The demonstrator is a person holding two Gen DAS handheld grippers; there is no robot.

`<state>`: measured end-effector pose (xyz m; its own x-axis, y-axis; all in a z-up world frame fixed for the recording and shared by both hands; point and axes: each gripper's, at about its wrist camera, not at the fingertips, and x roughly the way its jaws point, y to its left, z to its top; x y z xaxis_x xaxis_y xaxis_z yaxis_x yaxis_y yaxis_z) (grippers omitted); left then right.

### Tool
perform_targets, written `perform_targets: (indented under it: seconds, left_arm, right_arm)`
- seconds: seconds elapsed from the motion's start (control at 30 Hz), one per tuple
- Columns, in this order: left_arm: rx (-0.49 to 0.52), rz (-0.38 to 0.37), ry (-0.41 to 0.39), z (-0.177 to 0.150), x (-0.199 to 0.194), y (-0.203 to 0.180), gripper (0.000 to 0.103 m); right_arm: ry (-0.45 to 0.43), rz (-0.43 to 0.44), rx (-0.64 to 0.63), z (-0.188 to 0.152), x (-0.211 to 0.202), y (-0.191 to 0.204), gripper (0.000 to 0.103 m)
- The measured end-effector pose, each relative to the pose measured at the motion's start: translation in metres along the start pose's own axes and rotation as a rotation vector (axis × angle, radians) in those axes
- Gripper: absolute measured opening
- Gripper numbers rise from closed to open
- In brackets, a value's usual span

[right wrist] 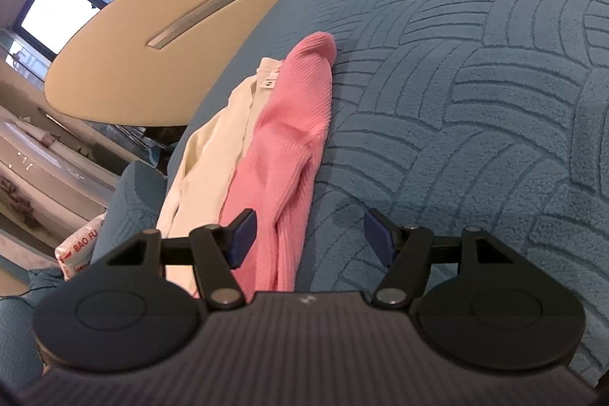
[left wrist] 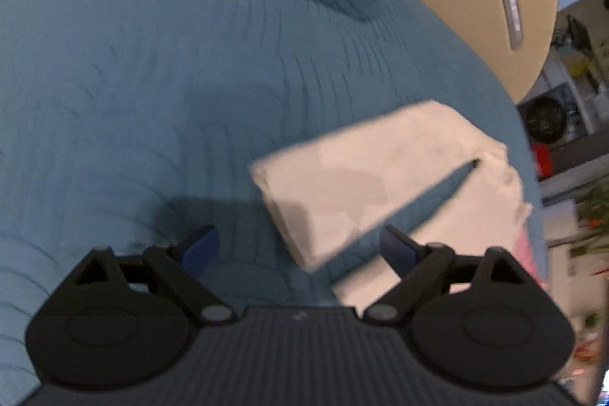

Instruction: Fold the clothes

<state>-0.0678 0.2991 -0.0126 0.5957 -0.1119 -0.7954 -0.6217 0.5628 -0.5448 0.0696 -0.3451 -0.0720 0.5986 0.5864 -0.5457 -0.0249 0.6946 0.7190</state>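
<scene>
Clothes lie on a blue textured bedspread (right wrist: 475,101), which serves as the folding surface. From the left wrist view, a white garment (left wrist: 361,177) sits already folded into a flat slab w/ a V-shaped gap where two layers part, just beyond the left gripper (left wrist: 300,248). Its jaws stand wide apart w/ nothing between them; bare bedspread shows in the gap, and the white slab's near corner pokes toward it. Picture is blurred. Likely the piece is let go so it can rest flat.

From the right wrist view, a pink ribbed sweater (right wrist: 289,139) lies in a long bunched strip beside a cream garment (right wrist: 213,155), both near the bed's left edge, prob. waiting their turn. Right gripper (right wrist: 308,238) hovers over the sweater's near end, jaws apart, empty; left pad overlaps pink fabric in view, contact unclear. A beige round table (right wrist: 125,63) stands beyond the bed.
</scene>
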Motion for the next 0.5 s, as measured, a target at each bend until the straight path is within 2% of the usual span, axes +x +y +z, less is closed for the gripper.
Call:
perform_targets:
  seconds: [0.07,0.13,0.17,0.2,0.23,0.27,0.37,0.43,0.5]
  left_arm:
    - [0.014,-0.002,-0.038,-0.003,0.005,-0.004,0.095]
    - [0.0,-0.011,-0.058,-0.002,0.005,-0.004,0.091]
    - [-0.011,-0.029,-0.066,0.0,0.007,-0.006,0.072]
    - [-0.023,-0.048,-0.074,0.003,0.009,-0.007,0.038]
    - [-0.029,-0.065,-0.062,0.005,0.01,-0.007,0.024]
    - [-0.034,-0.082,-0.049,0.007,0.011,-0.006,0.017]
    - [-0.071,-0.126,-0.072,0.004,0.008,0.0,0.008]
    - [-0.097,-0.161,-0.094,0.002,0.005,0.005,0.006]
    - [-0.124,-0.194,-0.116,0.001,-0.001,0.009,0.005]
  right_arm:
    - [0.0,0.001,-0.008,0.0,0.0,0.001,0.066]
    - [-0.002,0.002,-0.006,0.0,0.0,0.001,0.066]
    - [-0.003,0.003,-0.005,0.0,0.0,0.001,0.066]
    - [-0.004,0.003,-0.005,0.0,-0.001,0.001,0.066]
    - [-0.006,0.005,-0.007,0.0,-0.001,0.001,0.066]
    - [-0.011,0.009,-0.013,0.001,-0.002,0.002,0.066]
    - [-0.031,0.047,-0.05,0.004,-0.007,0.01,0.066]
    - [-0.031,0.096,-0.087,0.008,-0.003,0.024,0.066]
    - [0.015,0.17,-0.075,0.017,0.014,0.041,0.066]
